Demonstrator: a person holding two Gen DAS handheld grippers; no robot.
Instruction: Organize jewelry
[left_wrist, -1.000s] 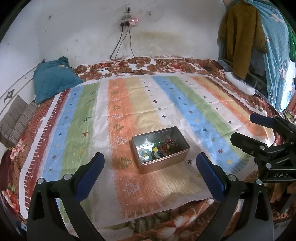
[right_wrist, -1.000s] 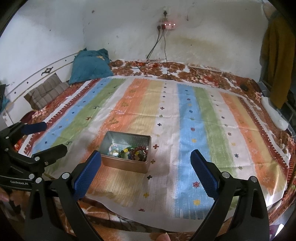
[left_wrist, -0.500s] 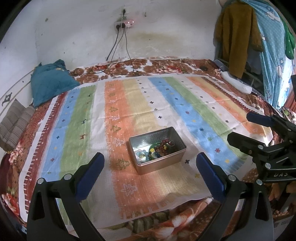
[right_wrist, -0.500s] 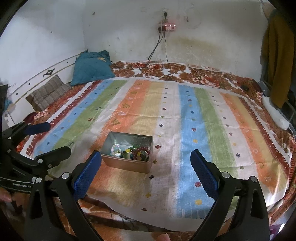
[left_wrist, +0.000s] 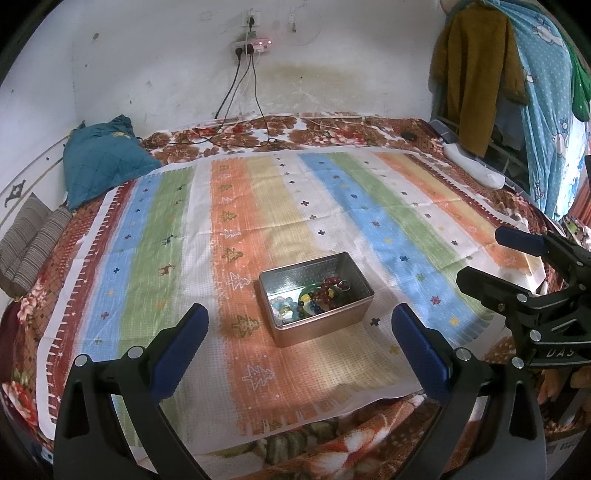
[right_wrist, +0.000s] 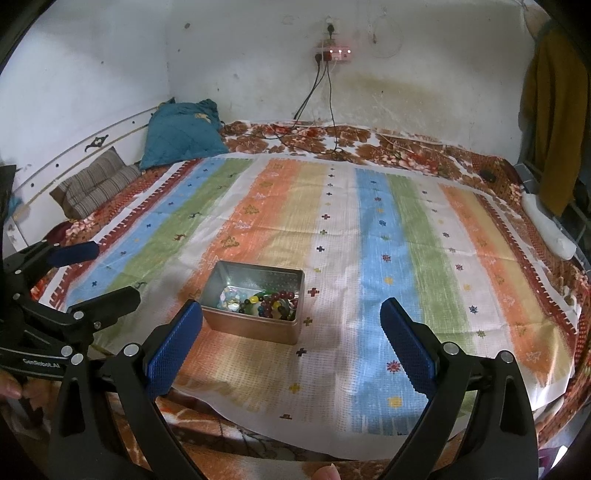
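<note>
Left gripper (left_wrist: 297, 325), seen from its own camera, hangs above the near edge of the striped cloth (left_wrist: 236, 206) with its blue-padded fingers (left_wrist: 177, 345) spread wide and nothing between them. Right gripper (right_wrist: 291, 325) is held the same way, fingers (right_wrist: 406, 345) far apart and empty; each gripper also shows at the side of the other's view, the right one (left_wrist: 491, 258) to the right of the left, the left one (right_wrist: 96, 273) to the left of the right. Ahead of the left gripper, slightly right of the midline between its fingers and just beyond their tips, stands the tin (left_wrist: 334, 323), an open rectangular metal box resting on the cloth. From the right gripper the tin (right_wrist: 255, 328) lies ahead and to the left, its near left corner close above the left fingertip. Neither gripper touches it. Inside the tin, jewelry (left_wrist: 317, 297) is heaped toward the near wall: dark red and multicoloured beads, a green ring-shaped piece, a small metal ring and pale clear stones; the far part of the floor is bare metal. Single pieces cannot be told apart further. Beyond the cloth, far ahead and left of both grippers, a teal pillow (left_wrist: 99, 155) leans by the wall.
</note>
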